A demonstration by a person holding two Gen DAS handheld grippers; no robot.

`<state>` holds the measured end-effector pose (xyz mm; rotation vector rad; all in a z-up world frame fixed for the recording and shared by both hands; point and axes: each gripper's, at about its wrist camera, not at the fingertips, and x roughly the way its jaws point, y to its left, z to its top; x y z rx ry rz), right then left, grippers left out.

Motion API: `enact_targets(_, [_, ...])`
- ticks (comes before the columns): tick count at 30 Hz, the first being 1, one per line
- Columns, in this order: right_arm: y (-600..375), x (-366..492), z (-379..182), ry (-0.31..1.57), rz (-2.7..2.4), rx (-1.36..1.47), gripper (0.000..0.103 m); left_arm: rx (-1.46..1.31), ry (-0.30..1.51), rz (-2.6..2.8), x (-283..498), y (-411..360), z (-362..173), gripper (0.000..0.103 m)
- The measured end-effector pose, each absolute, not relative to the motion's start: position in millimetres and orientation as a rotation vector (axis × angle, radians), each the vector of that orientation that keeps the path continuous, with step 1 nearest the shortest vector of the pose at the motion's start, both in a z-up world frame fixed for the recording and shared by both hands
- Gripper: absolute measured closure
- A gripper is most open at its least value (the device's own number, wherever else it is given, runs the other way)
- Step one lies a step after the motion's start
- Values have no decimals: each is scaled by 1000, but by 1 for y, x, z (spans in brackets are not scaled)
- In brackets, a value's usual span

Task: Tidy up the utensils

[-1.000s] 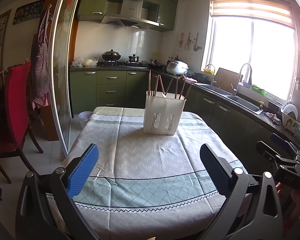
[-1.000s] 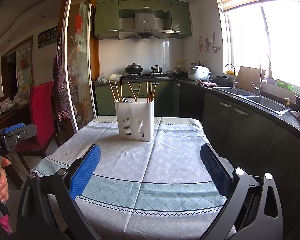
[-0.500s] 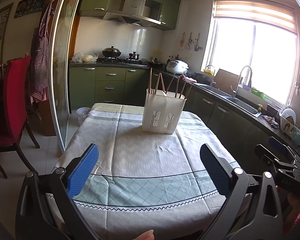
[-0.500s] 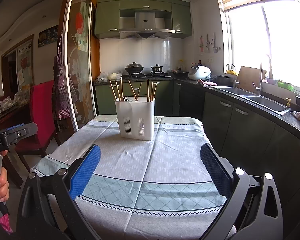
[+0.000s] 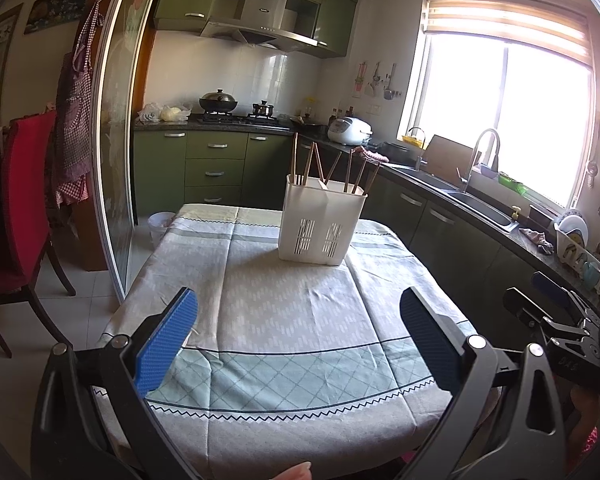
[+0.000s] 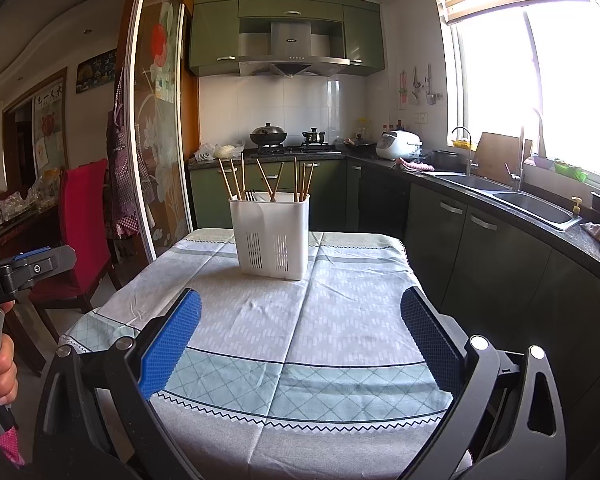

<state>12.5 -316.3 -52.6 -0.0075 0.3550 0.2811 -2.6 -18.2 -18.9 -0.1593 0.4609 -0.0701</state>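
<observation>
1. Both the left hand-held gripper [image 5: 298,344] and the right hand-held gripper [image 6: 300,344] hang with jaws apart, empty.
2. Well ahead of them, on the cloth-covered surface [image 6: 340,320], stands the white holder [image 6: 272,236] with chopsticks [image 6: 268,180] leaning loosely.
3. Those sticks look light, stiff and slippery; I'd pinch one near its exposed upper shaft.

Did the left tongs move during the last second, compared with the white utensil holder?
Yes. The left tongs swung slightly left: the white utensil holder and the table edge shifted rightward in the left wrist view.
</observation>
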Motion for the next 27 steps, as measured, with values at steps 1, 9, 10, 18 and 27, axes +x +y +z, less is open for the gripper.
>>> enact_targets(1, [-316,12,-53,355,280,-8,5,-158,462,-70,-2,-18,-19,7])
enact_targets(9, [-316,14,-55,358,279,-10,5,-150,450,-65,-2,-21,-18,7])
enact_targets(10, [-316,14,-55,358,278,-11,5,-147,448,-61,-2,-22,-17,7])
enact_targets(18, [-316,15,-57,359,278,-10,5,-152,458,-56,5,-19,-20,7])
enact_targets(27, [-316,17,-60,363,274,-8,5,-170,489,-66,10,-14,-25,7])
